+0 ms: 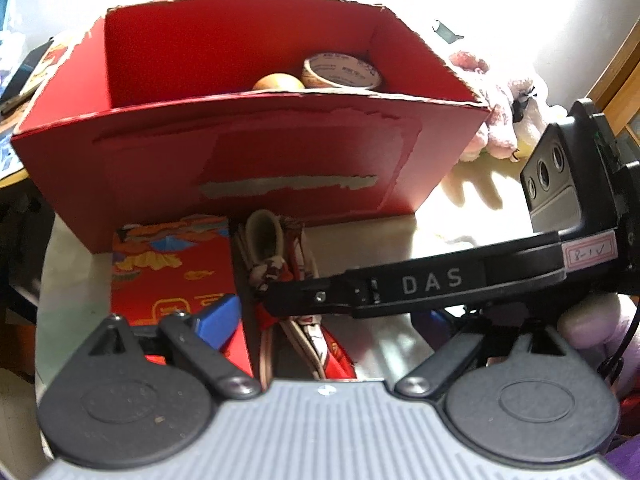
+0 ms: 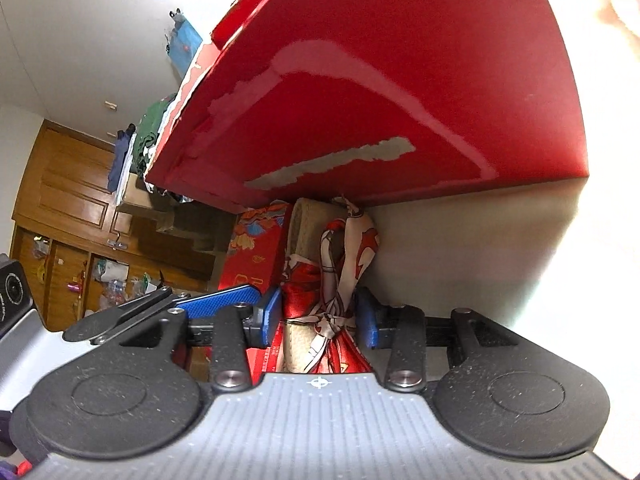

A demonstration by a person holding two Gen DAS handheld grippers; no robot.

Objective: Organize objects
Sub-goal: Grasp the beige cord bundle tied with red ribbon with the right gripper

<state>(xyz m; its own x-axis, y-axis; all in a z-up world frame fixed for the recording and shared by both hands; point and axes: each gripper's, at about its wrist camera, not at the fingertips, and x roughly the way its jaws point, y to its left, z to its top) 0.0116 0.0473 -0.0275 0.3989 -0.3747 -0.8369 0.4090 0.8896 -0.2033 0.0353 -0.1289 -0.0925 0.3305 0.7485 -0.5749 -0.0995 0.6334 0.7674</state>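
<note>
A red cardboard box (image 1: 248, 148) stands open on the white table, with a roll of tape (image 1: 340, 72) and a round orange thing (image 1: 278, 82) inside. Just in front of the box lies a red-and-white printed soft item (image 1: 276, 264), like a slipper. My right gripper (image 2: 320, 320) has its blue pads (image 2: 270, 316) pressed on both sides of that item (image 2: 332, 276). Its black arm marked DAS (image 1: 432, 280) reaches in from the right. My left gripper (image 1: 332, 332) is spread wide around the same spot. One blue finger (image 1: 218, 318) shows; the other is hidden behind the right arm.
A flat red patterned box (image 1: 172, 272) lies left of the soft item, touching the big box. A pink plush toy (image 1: 504, 120) sits at the box's right corner. Bare white table (image 1: 400, 236) shows on the right. Wooden cabinets (image 2: 60, 200) and hanging clothes (image 2: 132, 148) are behind.
</note>
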